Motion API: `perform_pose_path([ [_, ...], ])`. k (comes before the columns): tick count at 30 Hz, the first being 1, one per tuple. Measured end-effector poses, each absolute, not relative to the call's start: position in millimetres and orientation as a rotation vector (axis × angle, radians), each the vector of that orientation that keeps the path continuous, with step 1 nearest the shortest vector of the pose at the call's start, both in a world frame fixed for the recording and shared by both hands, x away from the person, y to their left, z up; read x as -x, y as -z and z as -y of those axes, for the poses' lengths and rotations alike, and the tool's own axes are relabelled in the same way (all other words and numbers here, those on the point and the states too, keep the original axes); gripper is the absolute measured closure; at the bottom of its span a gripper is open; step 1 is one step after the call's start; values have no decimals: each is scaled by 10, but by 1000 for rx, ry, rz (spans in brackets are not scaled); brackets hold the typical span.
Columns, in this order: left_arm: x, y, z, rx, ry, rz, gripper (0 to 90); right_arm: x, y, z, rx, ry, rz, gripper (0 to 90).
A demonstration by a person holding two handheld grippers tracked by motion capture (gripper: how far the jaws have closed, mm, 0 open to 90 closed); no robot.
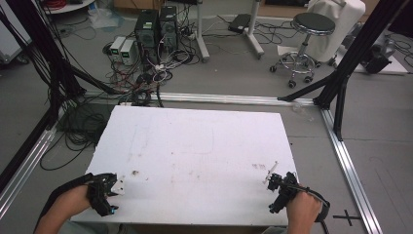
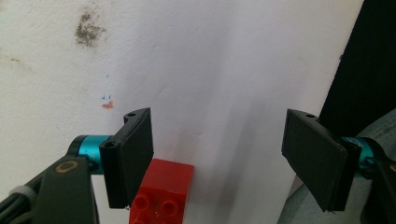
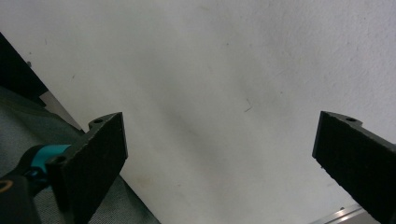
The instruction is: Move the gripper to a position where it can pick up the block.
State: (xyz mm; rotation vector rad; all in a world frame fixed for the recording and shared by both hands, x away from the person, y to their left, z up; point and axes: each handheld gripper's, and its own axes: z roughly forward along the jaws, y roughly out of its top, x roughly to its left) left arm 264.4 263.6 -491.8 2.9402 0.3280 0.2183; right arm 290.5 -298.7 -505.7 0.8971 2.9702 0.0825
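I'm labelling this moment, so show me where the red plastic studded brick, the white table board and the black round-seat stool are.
red plastic studded brick [image 2: 164,189], left gripper view, top face
white table board [image 1: 195,146], high view, bare middle
black round-seat stool [image 1: 313,22], high view, seat top

High view looks forward and down from above the near edge of the white rectangular foam-board table [image 1: 195,146]. Both gripper views sit close over the same white board [image 2: 210,70] [image 3: 210,70], each near an edge.

We recorded a white worktop [image 1: 195,146] with brownish stains, a red studded brick [image 2: 163,191] lying on it, and two black grippers, left [image 2: 224,163] and right [image 3: 224,168], with teal fittings behind their jaws.
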Motion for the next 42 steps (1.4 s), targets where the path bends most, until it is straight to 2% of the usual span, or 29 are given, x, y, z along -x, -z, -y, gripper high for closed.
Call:
perform_pose_path([
  [27,-2600,4820,-2625,-2915,-226,-314,253,-2879,5045,2981,-897,-142,-2966,23],
  [42,-2652,4794,-2684,-2960,-207,-252,252,-2864,5037,3007,-908,-182,-2954,23],
])
